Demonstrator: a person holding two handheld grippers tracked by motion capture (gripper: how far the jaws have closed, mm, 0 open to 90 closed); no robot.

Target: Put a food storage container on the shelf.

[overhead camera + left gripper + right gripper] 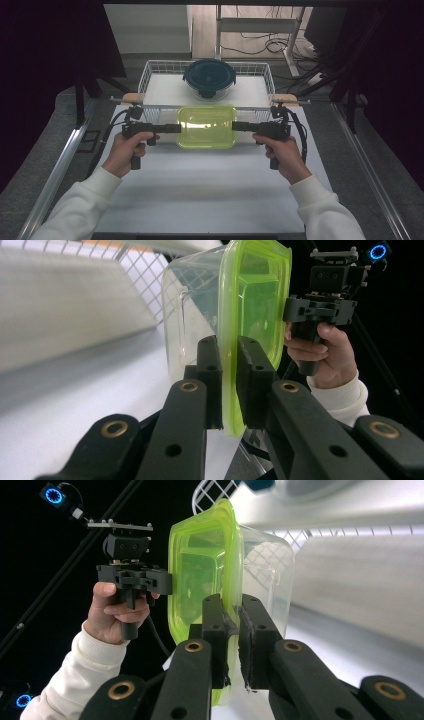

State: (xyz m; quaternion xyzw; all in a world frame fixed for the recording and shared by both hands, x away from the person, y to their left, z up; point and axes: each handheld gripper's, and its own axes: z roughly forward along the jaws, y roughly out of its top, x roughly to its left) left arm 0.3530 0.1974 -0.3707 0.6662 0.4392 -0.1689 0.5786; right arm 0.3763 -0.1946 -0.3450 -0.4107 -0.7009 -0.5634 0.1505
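Yellow-lidded clear container (206, 127) held level above the table (200, 195), just before the wire basket (150, 70). Left gripper (175, 128) and right gripper (237, 126) clamped on opposite rim edges (balanced, to prevent tipping). Likely bound for the basket beside the dark-lidded bowl (209, 76).

Clear rectangular container (206, 127), yellow-green lid on, held level above white table, near wire basket's front rim.
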